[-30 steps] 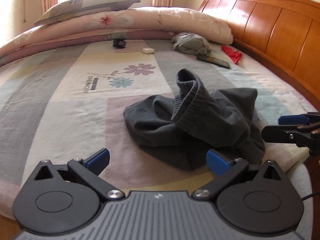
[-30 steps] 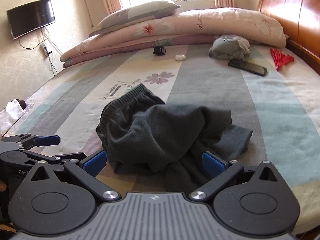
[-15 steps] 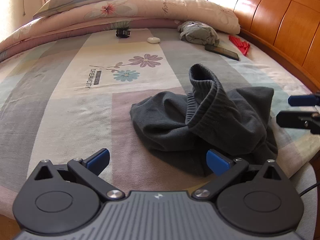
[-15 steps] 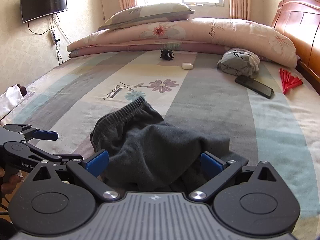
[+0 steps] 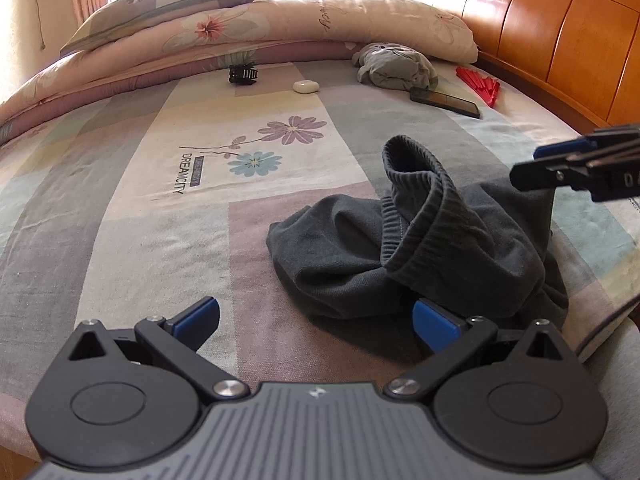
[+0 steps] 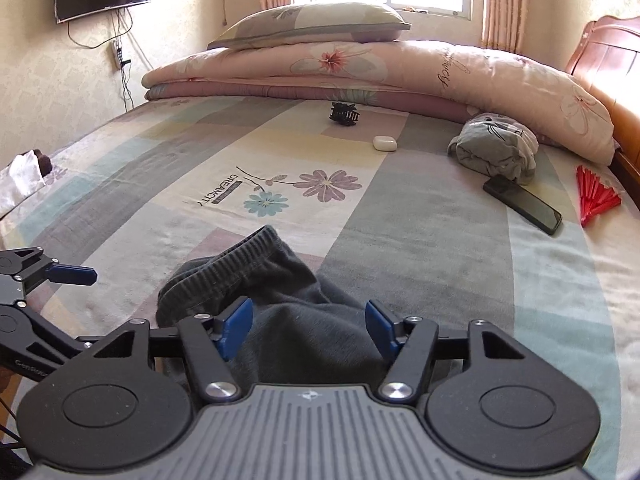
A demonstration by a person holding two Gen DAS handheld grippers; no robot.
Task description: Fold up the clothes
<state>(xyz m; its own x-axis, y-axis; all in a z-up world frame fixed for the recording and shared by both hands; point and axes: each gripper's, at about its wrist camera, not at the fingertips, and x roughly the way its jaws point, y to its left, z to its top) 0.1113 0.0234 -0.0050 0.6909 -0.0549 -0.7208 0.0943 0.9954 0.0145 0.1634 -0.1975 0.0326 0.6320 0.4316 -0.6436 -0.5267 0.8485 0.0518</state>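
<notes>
Left gripper hangs low at the bed's near edge, jaws wide and empty, apparently lined up to take the left side of the garment. That dark grey heap sits crumpled near the near edge of the bed, ribbed waistband curled upward, nothing flattened yet. Right gripper hovers right over the cloth, jaws partly open, gripping nothing; likely picking a hem. Further back: hair clip, white case, grey bundle, phone, red fan toward the far right corner, all well apart from the heap.
</notes>
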